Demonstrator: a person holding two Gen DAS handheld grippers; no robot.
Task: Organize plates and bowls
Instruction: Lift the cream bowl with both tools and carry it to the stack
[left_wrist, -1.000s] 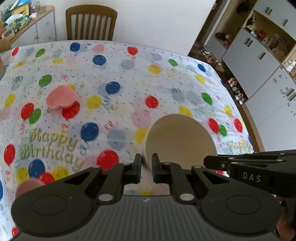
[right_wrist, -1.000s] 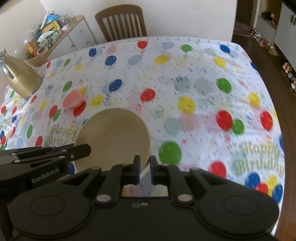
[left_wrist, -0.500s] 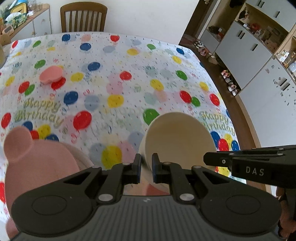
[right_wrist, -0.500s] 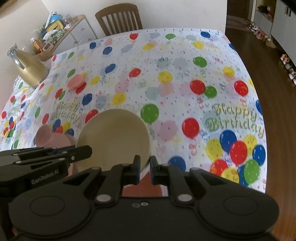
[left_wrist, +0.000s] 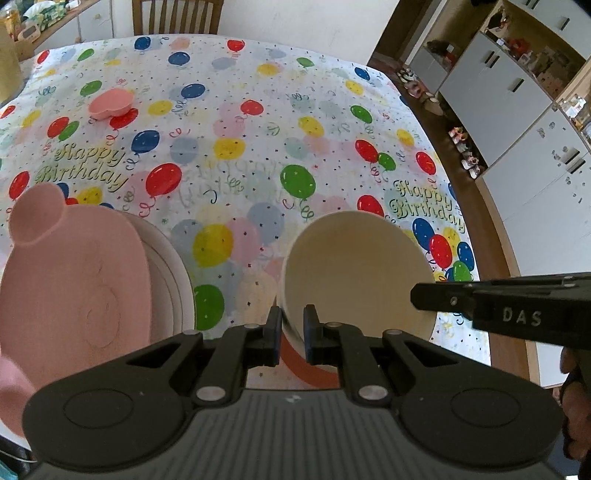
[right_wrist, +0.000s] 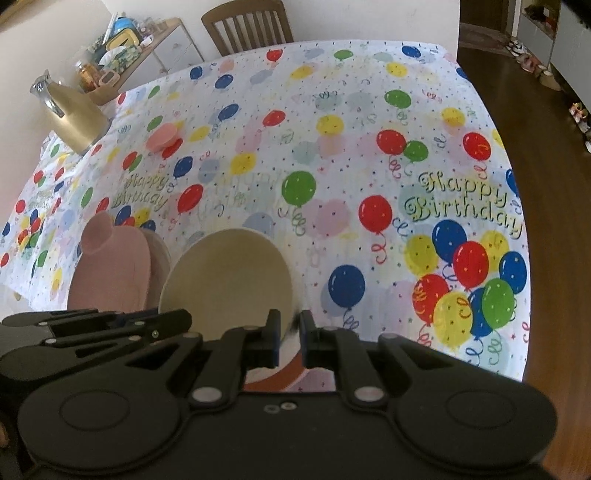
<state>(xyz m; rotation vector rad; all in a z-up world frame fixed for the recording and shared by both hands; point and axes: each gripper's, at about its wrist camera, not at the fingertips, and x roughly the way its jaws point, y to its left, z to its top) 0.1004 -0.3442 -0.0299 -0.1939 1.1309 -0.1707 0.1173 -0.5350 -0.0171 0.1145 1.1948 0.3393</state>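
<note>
A cream bowl (left_wrist: 354, 266) hangs above the balloon tablecloth, gripped on opposite rims by both grippers. My left gripper (left_wrist: 291, 328) is shut on its left rim; my right gripper (right_wrist: 288, 332) is shut on its right rim, the cream bowl (right_wrist: 229, 277) lying to its left. A pink bear-shaped plate (left_wrist: 66, 280) lies on a stack of pale plates (left_wrist: 166, 266) at the near left, seen again as the pink bear plate (right_wrist: 110, 269). A small pink dish (left_wrist: 110, 103) sits far left on the table, also the small pink dish (right_wrist: 162, 136).
A gold jug (right_wrist: 74, 114) stands at the table's far left corner. A wooden chair (right_wrist: 247, 26) is behind the table and a sideboard (right_wrist: 147, 48) with clutter beside it. White cabinets (left_wrist: 517, 110) line the right wall past the table's edge (left_wrist: 476, 192).
Both grippers have carried the cream bowl back toward the near edge of the table. The pink bear plate and its stack have come into view at the left.
</note>
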